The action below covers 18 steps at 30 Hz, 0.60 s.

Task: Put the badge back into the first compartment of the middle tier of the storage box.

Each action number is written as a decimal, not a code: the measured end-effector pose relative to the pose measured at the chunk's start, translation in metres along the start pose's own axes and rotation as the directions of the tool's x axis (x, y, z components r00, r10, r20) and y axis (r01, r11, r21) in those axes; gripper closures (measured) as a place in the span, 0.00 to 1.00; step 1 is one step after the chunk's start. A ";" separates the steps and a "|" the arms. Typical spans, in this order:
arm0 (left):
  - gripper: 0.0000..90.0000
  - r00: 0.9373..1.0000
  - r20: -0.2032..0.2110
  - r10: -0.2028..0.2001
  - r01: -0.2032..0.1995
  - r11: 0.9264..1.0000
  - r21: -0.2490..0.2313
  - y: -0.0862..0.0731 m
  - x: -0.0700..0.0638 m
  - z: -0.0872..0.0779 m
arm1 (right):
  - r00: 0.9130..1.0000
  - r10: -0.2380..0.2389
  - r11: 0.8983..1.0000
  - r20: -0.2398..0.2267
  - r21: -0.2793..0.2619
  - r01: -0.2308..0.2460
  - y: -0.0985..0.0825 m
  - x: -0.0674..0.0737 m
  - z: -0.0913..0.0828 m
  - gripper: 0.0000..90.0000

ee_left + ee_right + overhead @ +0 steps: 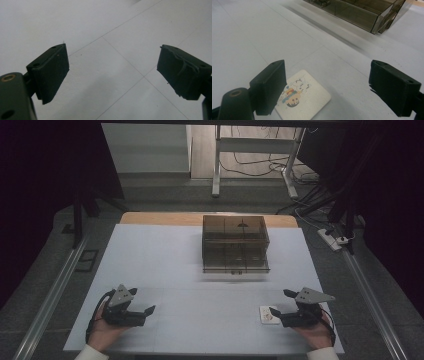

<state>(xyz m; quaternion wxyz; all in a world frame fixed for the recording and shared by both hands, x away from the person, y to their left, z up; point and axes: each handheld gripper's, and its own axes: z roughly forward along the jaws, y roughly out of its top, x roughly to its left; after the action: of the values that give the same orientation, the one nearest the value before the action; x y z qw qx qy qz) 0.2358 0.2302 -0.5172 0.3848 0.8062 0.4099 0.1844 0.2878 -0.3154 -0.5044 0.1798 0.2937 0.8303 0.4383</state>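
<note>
A small white card (303, 96) with a cartoon figure printed on it is seen lying flat on the white-covered surface (200, 270), near the person's right corner, and the right tool (278, 312) is held low over it with its jaws spread wide and nothing between them. In the right gripper view the card lies just beside the left-hand jaw and partly under it, so the tool is judged to be lined up for a pick rather than closed on anything – whether the jaw touches the card cannot be told. The left tool (150, 311) is rested well apart on the person's left side, jaws also wide, with bare covering (107, 75) seen between them; it appears to be kept out of the way, in waiting. A smoky transparent drawer box (235, 243) is placed farther back near the middle of the surface, its front turned toward the person, and it is taken as the likely place for the card – hence the card's position in front of it, within easy reach of the right hand (317, 330). Because the card lies so flat, an edge would probably have to be caught for it to be lifted.
</note>
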 end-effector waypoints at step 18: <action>0.12 1.000 0.008 -0.005 0.005 1.000 0.025 -0.002 -0.002 -0.002 | 1.000 -0.011 1.000 0.010 0.010 0.011 -0.001 0.002 0.002 0.16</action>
<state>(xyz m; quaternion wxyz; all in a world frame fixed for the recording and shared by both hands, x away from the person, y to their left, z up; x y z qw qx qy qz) 0.2323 0.2300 -0.5171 0.3770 0.8105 0.4125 0.1752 0.2872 -0.3131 -0.5063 0.1848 0.2921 0.8331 0.4318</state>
